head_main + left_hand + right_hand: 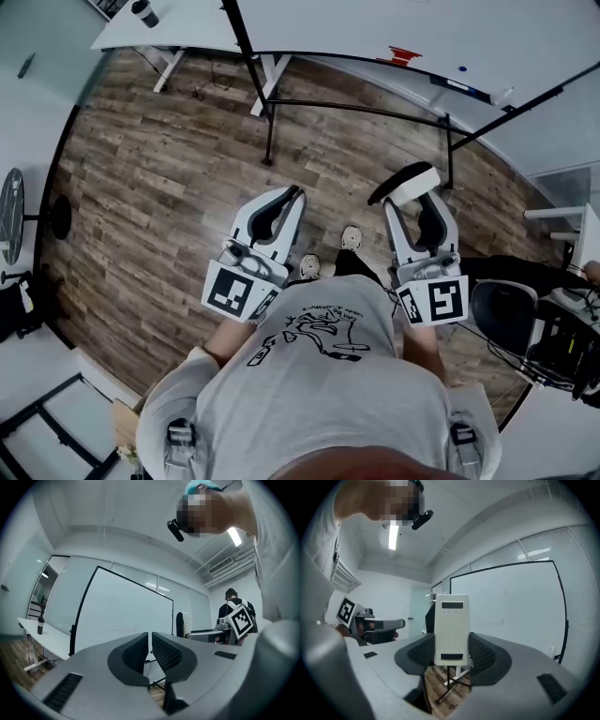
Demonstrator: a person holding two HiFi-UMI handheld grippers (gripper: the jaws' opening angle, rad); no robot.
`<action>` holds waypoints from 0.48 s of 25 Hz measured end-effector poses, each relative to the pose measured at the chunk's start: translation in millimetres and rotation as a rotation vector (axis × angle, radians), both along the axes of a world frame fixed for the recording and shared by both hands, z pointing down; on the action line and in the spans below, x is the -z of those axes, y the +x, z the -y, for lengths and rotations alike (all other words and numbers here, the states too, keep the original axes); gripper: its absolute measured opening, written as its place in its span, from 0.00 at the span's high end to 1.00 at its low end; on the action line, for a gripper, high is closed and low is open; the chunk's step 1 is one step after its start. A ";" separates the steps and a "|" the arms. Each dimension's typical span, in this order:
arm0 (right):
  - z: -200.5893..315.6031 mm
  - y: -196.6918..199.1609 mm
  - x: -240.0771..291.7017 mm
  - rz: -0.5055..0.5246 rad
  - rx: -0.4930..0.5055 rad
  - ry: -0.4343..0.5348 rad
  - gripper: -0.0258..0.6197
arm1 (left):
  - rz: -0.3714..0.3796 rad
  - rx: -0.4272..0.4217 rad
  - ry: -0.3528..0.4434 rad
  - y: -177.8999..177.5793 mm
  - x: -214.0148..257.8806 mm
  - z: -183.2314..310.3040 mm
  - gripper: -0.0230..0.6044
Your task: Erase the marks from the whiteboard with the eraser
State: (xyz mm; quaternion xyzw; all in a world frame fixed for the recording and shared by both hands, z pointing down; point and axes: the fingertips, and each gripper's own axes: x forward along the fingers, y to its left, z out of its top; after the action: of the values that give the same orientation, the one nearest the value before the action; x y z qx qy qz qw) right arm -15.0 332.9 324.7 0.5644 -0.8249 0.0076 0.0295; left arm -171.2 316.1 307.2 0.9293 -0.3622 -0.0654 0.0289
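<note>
Whiteboard (pixel 375 28): one, large, white, black-framed on a black stand, running across the top of the head view. It fills the middle of the left gripper view (pixel 126 606) and the right half of the right gripper view (pixel 511 597). Surface mostly blank, with one faint thin line mark (pixel 490 623) mid-board; same mark (pixel 117 630) shows in the left gripper view. One small red patch (pixel 405 54) sits near its lower edge in the head view; can't tell what it is.

Wood floor (pixel 159 187) fills the centre and left. One white table (pixel 178 28) upper left, with one dark cup (pixel 144 11) on it.

Two grippers, lower centre of the head view, both well apart from the board. Left gripper (pixel 289 197) (pixel 150 640): jaws pressed almost together, thin slit, nothing in it. Right gripper (pixel 417 202) (pixel 451 651): jaws pinching the eraser.

Eraser (pixel 451 625): one, white rectangular block, upright between the pads, dark strip near top and near bottom. In the head view the eraser (pixel 408 180) shows a white face with a black edge.
</note>
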 end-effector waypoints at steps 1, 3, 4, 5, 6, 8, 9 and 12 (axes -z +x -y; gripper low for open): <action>3.7 1.7 -0.3 0.001 -0.001 0.001 0.60 | 0.000 0.001 0.003 0.8 0.1 3.8 0.90; 12.3 5.4 0.7 0.001 -0.002 0.008 0.60 | -0.001 0.001 0.008 4.2 0.5 13.3 0.90; 16.8 7.9 1.8 0.000 -0.003 0.012 0.60 | 0.001 0.000 0.009 7.0 0.5 18.8 0.90; 21.4 11.3 2.6 -0.003 -0.005 0.016 0.60 | 0.003 -0.001 0.010 10.9 0.4 24.3 0.90; 26.0 15.7 2.7 -0.008 -0.007 0.019 0.60 | 0.004 -0.003 0.011 15.4 0.8 29.7 0.90; 35.9 26.7 1.3 -0.017 -0.012 0.018 0.60 | -0.002 -0.005 0.012 25.5 3.4 39.6 0.90; 41.2 32.9 0.8 -0.018 -0.014 0.017 0.60 | -0.006 -0.006 0.013 30.7 5.4 44.1 0.90; 56.8 53.6 3.3 -0.016 -0.020 0.026 0.60 | -0.010 -0.010 0.025 49.2 11.5 58.0 0.90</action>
State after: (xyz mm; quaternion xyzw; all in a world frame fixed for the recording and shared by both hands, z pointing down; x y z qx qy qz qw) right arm 38.6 276.1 321.4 0.5728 -0.8191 -0.0074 0.0286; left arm -122.1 258.1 295.7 0.9311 -0.3566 -0.0742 0.0196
